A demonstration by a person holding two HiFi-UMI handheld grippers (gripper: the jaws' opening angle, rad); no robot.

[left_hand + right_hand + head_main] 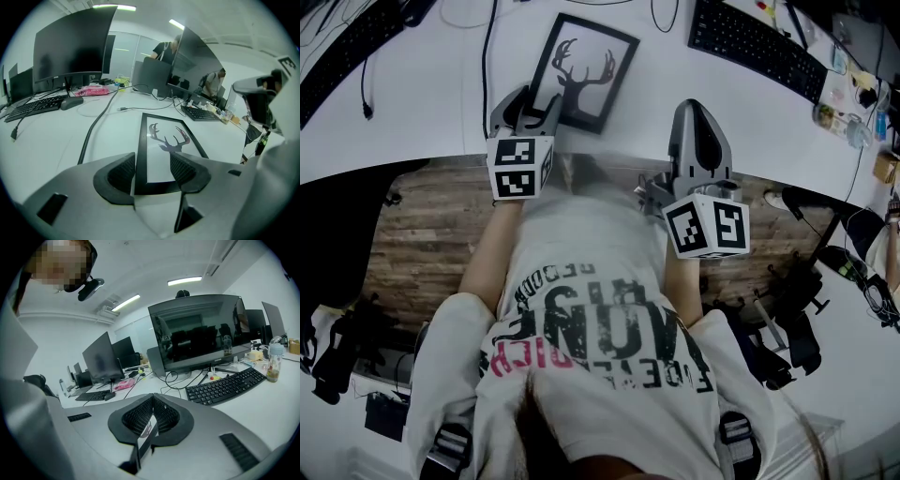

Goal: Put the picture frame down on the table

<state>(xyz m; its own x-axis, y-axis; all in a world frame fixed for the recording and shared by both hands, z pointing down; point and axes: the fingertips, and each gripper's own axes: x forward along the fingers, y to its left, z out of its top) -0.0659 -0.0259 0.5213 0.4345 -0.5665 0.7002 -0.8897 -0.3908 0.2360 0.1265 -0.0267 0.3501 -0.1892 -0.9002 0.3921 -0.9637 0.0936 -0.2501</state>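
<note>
On the white table (422, 94), towards its near edge: black rectangular picture frame with antler print (581, 70), lying flat, left gripper (536, 105) jaws wide astride its near end, right gripper (696, 112) jaws closed together just right.

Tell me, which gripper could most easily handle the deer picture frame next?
Left. The left gripper has its jaws open at the near end of the picture frame lying on the table; the right gripper is shut and off to the side.
</note>
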